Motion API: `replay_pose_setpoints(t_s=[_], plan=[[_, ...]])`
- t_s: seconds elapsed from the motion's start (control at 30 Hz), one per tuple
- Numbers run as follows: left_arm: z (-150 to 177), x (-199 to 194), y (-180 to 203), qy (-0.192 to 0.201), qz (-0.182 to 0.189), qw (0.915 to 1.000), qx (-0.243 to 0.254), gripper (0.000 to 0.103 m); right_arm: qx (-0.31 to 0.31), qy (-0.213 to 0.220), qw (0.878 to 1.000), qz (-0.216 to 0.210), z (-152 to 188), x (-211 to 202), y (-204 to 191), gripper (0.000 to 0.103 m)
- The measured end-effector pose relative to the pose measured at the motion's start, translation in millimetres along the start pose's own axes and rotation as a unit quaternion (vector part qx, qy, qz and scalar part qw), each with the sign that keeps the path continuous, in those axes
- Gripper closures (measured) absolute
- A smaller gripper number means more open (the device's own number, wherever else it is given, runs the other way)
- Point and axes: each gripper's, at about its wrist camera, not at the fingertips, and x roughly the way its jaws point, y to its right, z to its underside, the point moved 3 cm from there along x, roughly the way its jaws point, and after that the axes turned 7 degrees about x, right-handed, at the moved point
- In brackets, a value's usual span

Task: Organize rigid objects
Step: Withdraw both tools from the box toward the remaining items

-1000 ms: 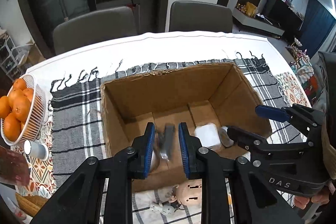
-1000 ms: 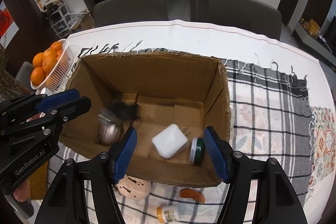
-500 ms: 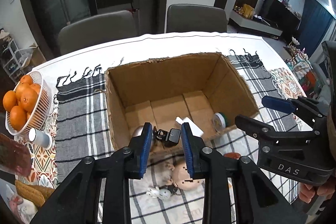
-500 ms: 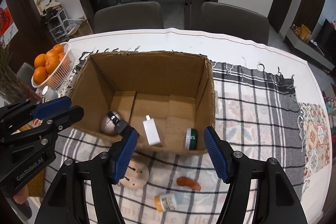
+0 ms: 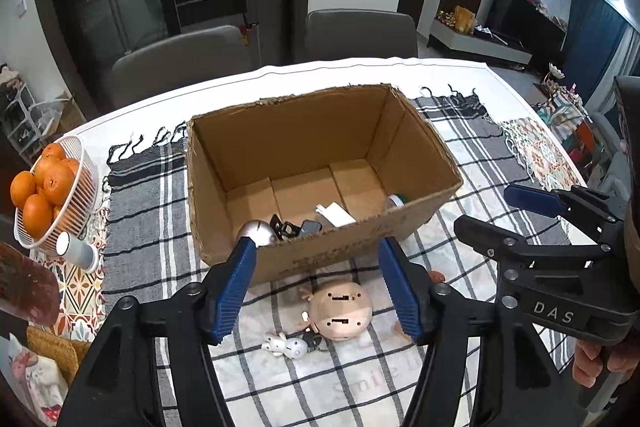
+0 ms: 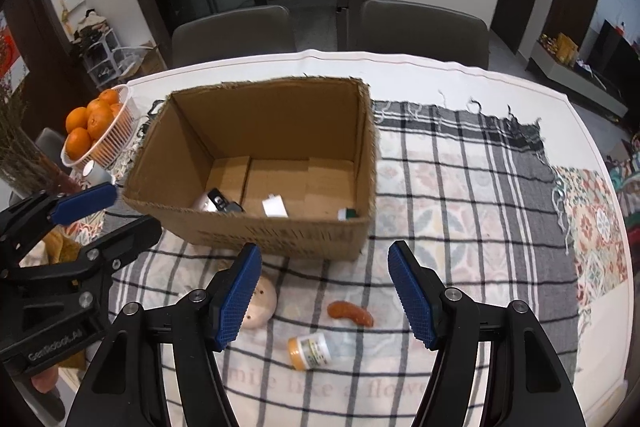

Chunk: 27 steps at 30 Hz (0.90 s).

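An open cardboard box (image 5: 312, 131) (image 6: 276, 231) stands on the checked cloth. Inside lie a silver round object (image 5: 256, 231), a black clip-like item (image 5: 294, 227), a white charger block (image 5: 336, 215) (image 6: 275, 207) and a green-lidded jar (image 6: 347, 214). In front of the box lie a beige toy head (image 5: 340, 309) (image 6: 262, 303), a small white bunny figure (image 5: 286, 345), an orange sausage-shaped toy (image 6: 350, 313) and a small pill bottle (image 6: 310, 345). My left gripper (image 5: 318, 287) is open and empty above the toy head. My right gripper (image 6: 326, 297) is open and empty above the sausage toy and bottle.
A white basket of oranges (image 5: 44, 187) (image 6: 98, 127) stands at the left with a small white cup (image 5: 76, 249) beside it. Two grey chairs (image 5: 360, 31) stand behind the table. The table's edge (image 6: 592, 267) curves at the right.
My left gripper pulled back out of the box and opened, leaving the black clip-like item inside. Both grippers moved back toward the near side of the table.
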Motion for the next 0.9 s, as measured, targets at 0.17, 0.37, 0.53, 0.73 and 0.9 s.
replay_pose_setpoints(t_s=[0.17, 0.37, 0.53, 0.73, 0.9], plan=[[9.7, 2.8, 6.4, -0.007, -0.003, 1.0000, 0.006, 0.033, 0.013, -0.007, 1.000, 0.003, 13.2, 3.1, 8.5, 0.036], [21.2, 11.0, 12.2, -0.021, -0.007, 0.9996, 0.016, 0.030, 0.023, -0.022, 0.999, 0.001, 28.5, 13.1, 14.1, 0.036], [29.1, 22.1, 14.7, -0.039, -0.001, 0.9991, 0.014, 0.029, 0.036, -0.038, 0.999, -0.007, 39.2, 25.2, 18.4, 0.036], [38.8, 37.0, 18.3, -0.062, 0.005, 0.9980, 0.017, 0.029, 0.053, -0.058, 0.997, -0.010, 48.4, 40.8, 22.6, 0.036], [47.1, 51.9, 21.6, -0.083, 0.012, 0.9963, 0.019, 0.029, 0.077, -0.079, 0.994, -0.021, 55.9, 57.0, 29.1, 0.036]])
